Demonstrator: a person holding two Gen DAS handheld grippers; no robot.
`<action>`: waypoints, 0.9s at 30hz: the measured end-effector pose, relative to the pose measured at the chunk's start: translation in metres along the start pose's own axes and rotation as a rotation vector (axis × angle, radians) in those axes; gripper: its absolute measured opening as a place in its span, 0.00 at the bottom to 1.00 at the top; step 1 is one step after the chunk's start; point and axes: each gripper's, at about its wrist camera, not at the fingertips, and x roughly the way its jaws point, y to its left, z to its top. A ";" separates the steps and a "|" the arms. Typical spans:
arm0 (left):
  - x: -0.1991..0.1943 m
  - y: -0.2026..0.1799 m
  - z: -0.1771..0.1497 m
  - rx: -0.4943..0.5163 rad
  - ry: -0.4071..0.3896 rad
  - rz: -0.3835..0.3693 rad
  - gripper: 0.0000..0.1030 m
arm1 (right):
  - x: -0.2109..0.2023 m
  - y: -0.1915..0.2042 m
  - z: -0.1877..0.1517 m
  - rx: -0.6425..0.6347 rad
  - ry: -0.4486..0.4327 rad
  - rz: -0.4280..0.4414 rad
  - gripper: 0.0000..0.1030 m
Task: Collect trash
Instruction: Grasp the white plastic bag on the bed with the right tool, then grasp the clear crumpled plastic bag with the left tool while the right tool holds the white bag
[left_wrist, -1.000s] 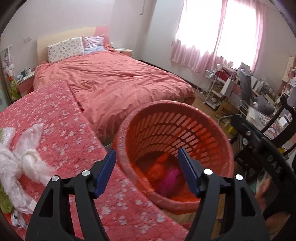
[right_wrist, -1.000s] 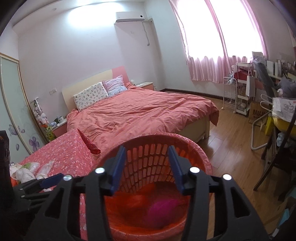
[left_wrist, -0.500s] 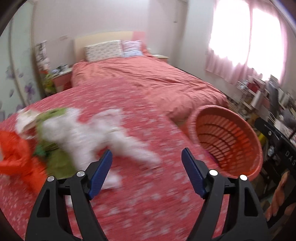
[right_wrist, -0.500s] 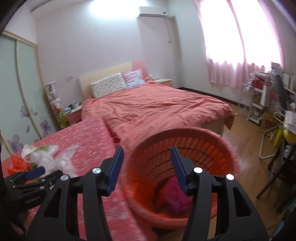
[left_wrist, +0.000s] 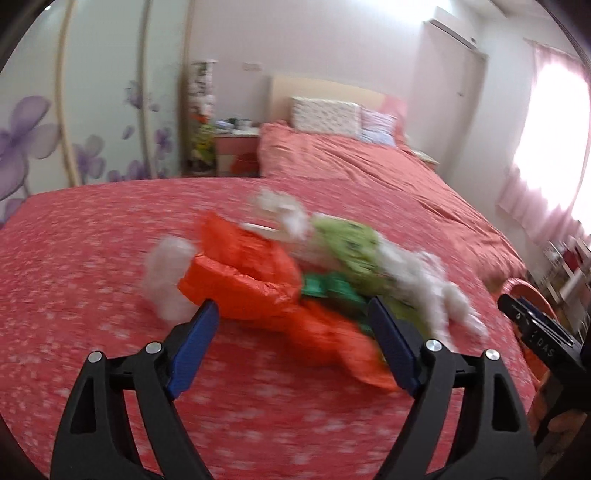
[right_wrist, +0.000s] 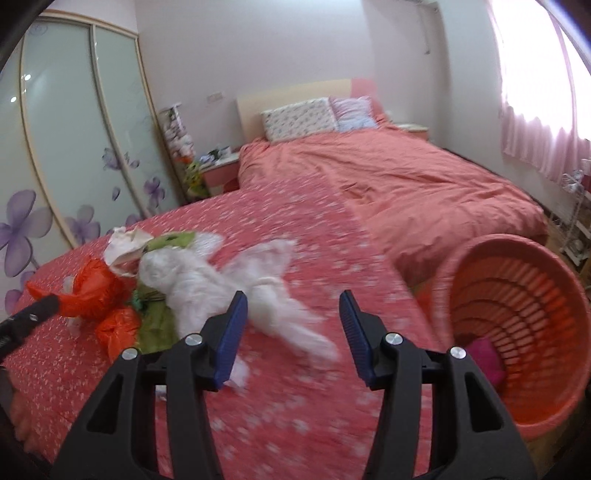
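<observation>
Both my claws are empty right now: left gripper (left_wrist: 291, 334) has just been opening, wide, aimed at the crumpled orange plastic bag (left_wrist: 251, 273) on the red flowered bedspread (left_wrist: 74, 258). Right gripper (right_wrist: 291, 328) sits half open over the white plastic bag (right_wrist: 207, 280). Risk: snagging bedding, or dragging tangled neighbours (green wrapper) short of the orange slatted basket (right_wrist: 517, 295).

One orange laundry basket (right_wrist: 517, 332) holding one pink item (right_wrist: 484, 360); one heap of bags on a floral red cover (right_wrist: 295, 406): one orange bag (left_wrist: 251, 273), one green (left_wrist: 351, 243), white ones blurred beyond counting; two pillows (right_wrist: 299, 118) on one bed (right_wrist: 424, 181)
</observation>
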 end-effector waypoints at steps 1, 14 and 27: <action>0.001 0.007 0.002 -0.007 -0.003 0.016 0.80 | 0.009 0.007 0.001 -0.008 0.015 0.003 0.47; 0.016 0.086 0.018 -0.134 -0.017 0.127 0.80 | 0.072 0.024 -0.004 -0.054 0.194 -0.049 0.20; 0.056 0.110 0.011 -0.110 0.049 0.134 0.71 | 0.042 0.012 -0.007 -0.045 0.121 -0.076 0.16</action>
